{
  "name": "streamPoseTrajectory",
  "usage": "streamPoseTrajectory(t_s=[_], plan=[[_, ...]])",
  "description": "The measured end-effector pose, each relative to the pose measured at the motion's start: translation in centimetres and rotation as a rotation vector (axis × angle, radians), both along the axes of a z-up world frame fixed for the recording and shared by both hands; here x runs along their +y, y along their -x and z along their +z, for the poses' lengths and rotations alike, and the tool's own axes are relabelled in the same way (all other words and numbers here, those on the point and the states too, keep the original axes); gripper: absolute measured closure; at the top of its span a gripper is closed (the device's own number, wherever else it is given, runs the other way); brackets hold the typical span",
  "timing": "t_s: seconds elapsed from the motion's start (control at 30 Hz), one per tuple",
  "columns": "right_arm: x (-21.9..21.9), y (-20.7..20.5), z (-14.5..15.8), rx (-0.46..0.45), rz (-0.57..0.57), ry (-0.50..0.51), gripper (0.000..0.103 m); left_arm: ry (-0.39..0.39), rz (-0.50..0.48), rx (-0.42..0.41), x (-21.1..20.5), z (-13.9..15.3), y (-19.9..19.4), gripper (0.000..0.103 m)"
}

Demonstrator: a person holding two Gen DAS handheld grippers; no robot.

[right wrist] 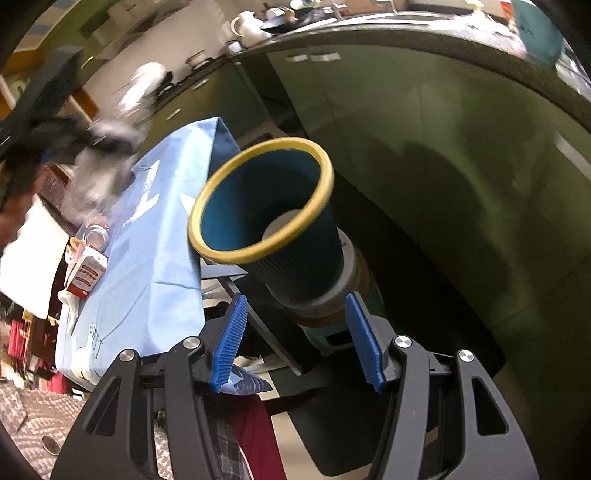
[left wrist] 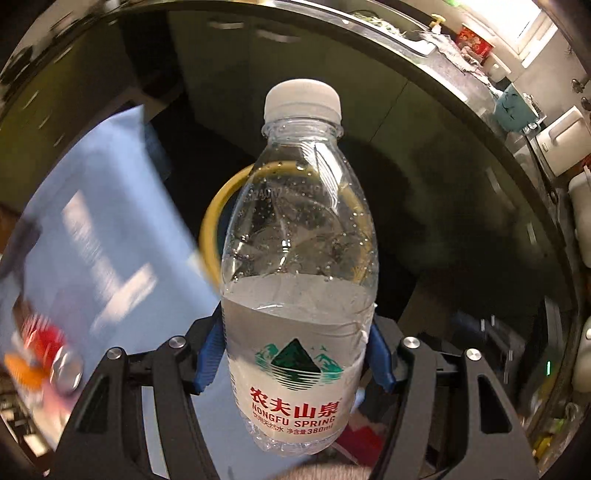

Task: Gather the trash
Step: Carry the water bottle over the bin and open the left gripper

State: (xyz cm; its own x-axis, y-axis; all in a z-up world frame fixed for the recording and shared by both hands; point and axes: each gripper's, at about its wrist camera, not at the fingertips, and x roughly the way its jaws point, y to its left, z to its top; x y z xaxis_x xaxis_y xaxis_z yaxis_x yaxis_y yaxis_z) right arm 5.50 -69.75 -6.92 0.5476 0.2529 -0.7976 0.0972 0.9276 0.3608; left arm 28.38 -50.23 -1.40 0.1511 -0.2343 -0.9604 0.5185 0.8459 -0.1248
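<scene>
My left gripper point(left wrist: 295, 332) is shut on a clear water bottle point(left wrist: 299, 280) with a white cap and a white Nongfu Spring label. The bottle is partly filled and stands up between the blue pads point(left wrist: 210, 354). Behind the bottle shows the yellow rim of a cup point(left wrist: 212, 221). In the right wrist view, my right gripper point(right wrist: 295, 299) holds a stack of paper cups point(right wrist: 295, 236) by its base, tilted, off the table's edge. The outer cup is teal with a yellow rim. The left gripper with the bottle point(right wrist: 103, 155) appears there as a blur at the upper left.
A table under a light blue cloth point(right wrist: 147, 258) stands at the left, with a red and white carton point(right wrist: 86, 275) and a metal can point(right wrist: 96, 236) on it. Green cabinets point(right wrist: 443, 147) under a cluttered dark counter point(right wrist: 369, 26) close the far side. The floor below is dark.
</scene>
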Motion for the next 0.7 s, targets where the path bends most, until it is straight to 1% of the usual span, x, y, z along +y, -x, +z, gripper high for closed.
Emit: streamPoseTrajectory(t_s=[0.1, 0.17, 0.23, 0.33, 0.4, 0.47, 0.53, 0.6, 0.7], plan=[[-0.5, 0.4, -0.7, 0.021, -0.022, -0.018, 0.047, 0.004, 0.003, 0.007, -2.0, -3.4, -2.5, 0.041], [-0.9, 0.6, -1.1, 0.033, -0.032, -0.021, 0.047, -0.015, 0.017, -0.002, -3.0, -5.5, -3.8, 0.041], [-1.3, 0.9, -1.3, 0.04, -0.04, -0.025, 0.047, -0.042, 0.026, 0.007, -3.9, -7.9, -4.9, 0.041], [-1.6, 1.1, -1.3, 0.041, -0.046, -0.032, 0.047, -0.072, 0.039, 0.013, -4.1, -10.2, -5.6, 0.041], [-1.5, 1.0, -1.3, 0.043, -0.04, -0.038, 0.047, -0.098, 0.044, 0.004, -4.1, -11.3, -5.7, 0.043], [-1.4, 0.9, -1.4, 0.046, -0.033, -0.04, 0.047, -0.105, 0.046, 0.016, -3.9, -11.6, -5.7, 0.043], [-1.2, 0.9, -1.3, 0.044, -0.026, -0.044, 0.046, -0.11, 0.042, 0.016, -3.6, -11.0, -5.5, 0.042], [-1.0, 0.7, -1.1, 0.038, -0.02, -0.045, 0.046, -0.098, 0.03, 0.006, -3.0, -9.6, -5.2, 0.042], [-0.4, 0.5, -0.5, 0.02, -0.002, -0.047, 0.046, -0.045, 0.024, -0.027, -1.1, -6.3, -4.1, 0.042]])
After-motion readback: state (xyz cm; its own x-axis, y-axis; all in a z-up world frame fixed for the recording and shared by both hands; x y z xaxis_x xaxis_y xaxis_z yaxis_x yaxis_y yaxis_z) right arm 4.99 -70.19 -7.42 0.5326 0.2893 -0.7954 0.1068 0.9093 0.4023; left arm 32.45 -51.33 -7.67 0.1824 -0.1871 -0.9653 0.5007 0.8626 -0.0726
